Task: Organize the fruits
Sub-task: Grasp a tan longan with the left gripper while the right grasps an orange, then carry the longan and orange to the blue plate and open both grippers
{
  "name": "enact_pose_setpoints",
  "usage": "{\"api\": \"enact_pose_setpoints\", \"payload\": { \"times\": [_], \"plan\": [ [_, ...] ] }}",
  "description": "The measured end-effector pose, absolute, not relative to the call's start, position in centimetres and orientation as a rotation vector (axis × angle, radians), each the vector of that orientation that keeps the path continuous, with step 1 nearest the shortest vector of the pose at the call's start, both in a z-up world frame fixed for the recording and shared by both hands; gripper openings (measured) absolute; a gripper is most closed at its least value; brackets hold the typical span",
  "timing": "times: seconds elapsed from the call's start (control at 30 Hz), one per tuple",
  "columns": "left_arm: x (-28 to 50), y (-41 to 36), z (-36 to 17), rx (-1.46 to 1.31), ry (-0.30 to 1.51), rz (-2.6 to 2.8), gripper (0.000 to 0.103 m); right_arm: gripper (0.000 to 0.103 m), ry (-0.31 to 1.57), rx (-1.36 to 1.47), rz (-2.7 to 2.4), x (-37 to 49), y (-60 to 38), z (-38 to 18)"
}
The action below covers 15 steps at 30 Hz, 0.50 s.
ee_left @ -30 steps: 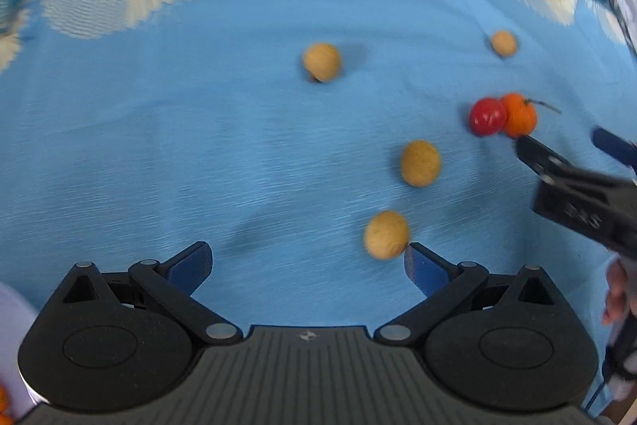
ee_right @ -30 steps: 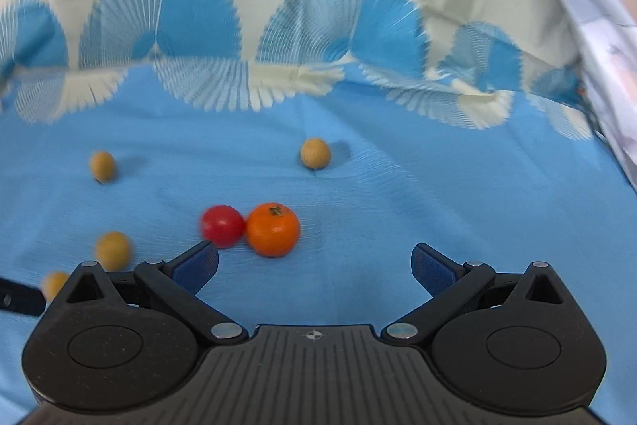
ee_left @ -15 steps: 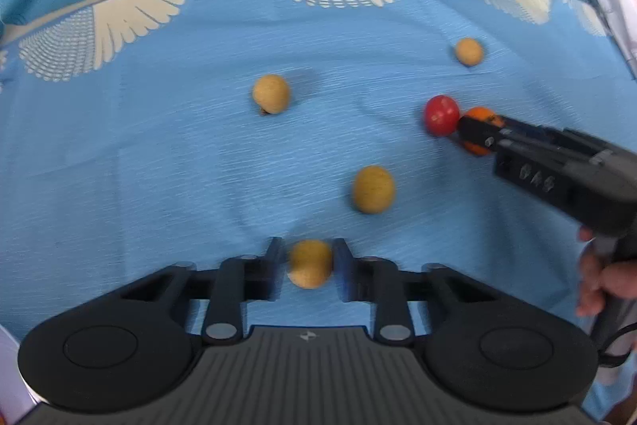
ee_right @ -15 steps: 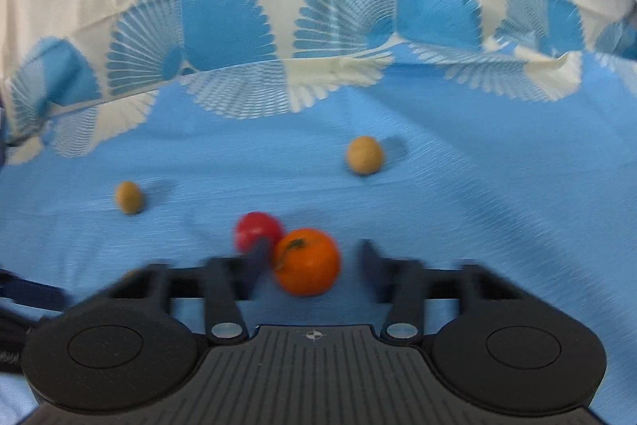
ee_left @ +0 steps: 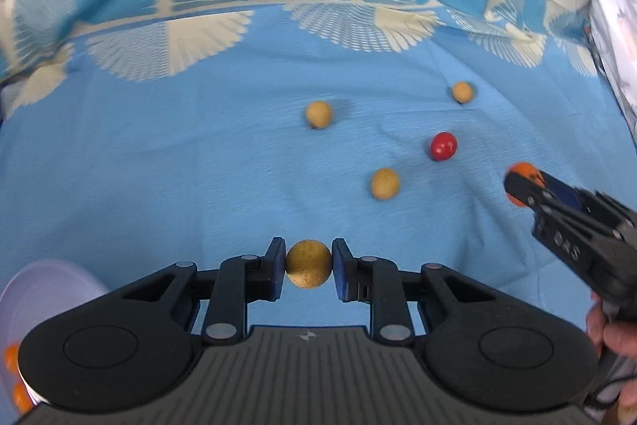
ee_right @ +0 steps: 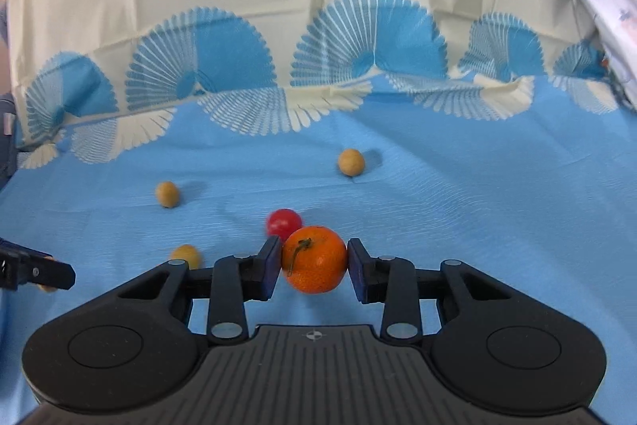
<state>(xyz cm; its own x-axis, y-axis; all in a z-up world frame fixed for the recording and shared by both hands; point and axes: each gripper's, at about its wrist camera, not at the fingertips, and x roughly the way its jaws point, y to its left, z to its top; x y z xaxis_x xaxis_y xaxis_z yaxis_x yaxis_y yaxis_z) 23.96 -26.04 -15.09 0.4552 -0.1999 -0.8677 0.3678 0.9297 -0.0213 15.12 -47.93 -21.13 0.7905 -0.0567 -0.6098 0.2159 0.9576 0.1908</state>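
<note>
My left gripper [ee_left: 309, 257] is shut on a tan round fruit [ee_left: 308, 271], held above the blue cloth [ee_left: 159, 166]. My right gripper [ee_right: 314, 253] is shut on an orange mandarin [ee_right: 316, 265] with a short stem, also held off the cloth. In the left wrist view the right gripper [ee_left: 525, 186] comes in from the right with the mandarin [ee_left: 527, 172] in it. A red fruit [ee_left: 443, 146] and three more tan fruits [ee_left: 384, 183] [ee_left: 318, 114] [ee_left: 462, 92] lie loose on the cloth. The red fruit [ee_right: 283, 222] lies just behind the mandarin.
A pale bowl [ee_left: 47, 273] sits at the lower left with small orange fruits [ee_left: 12, 357] in it. The cloth's fan-patterned border [ee_right: 318, 66] rises at the back. A person's hand [ee_left: 613, 337] holds the right gripper. The left gripper's finger [ee_right: 40, 271] shows at the left edge.
Both grippers went from wide open to shut, the left on a tan fruit and the right on the mandarin. Both then rose off the cloth, and the mandarin left the red fruit's side.
</note>
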Motion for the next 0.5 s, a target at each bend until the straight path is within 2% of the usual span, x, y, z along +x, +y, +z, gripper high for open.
{"api": "enact_pose_setpoints", "payload": {
  "times": [0.5],
  "plan": [
    [15.7, -13.9, -8.5, 0.081, 1.018, -0.232, 0.027, 0.037, 0.618, 0.190, 0.011, 6.1, -35.5, -13.8]
  ]
}}
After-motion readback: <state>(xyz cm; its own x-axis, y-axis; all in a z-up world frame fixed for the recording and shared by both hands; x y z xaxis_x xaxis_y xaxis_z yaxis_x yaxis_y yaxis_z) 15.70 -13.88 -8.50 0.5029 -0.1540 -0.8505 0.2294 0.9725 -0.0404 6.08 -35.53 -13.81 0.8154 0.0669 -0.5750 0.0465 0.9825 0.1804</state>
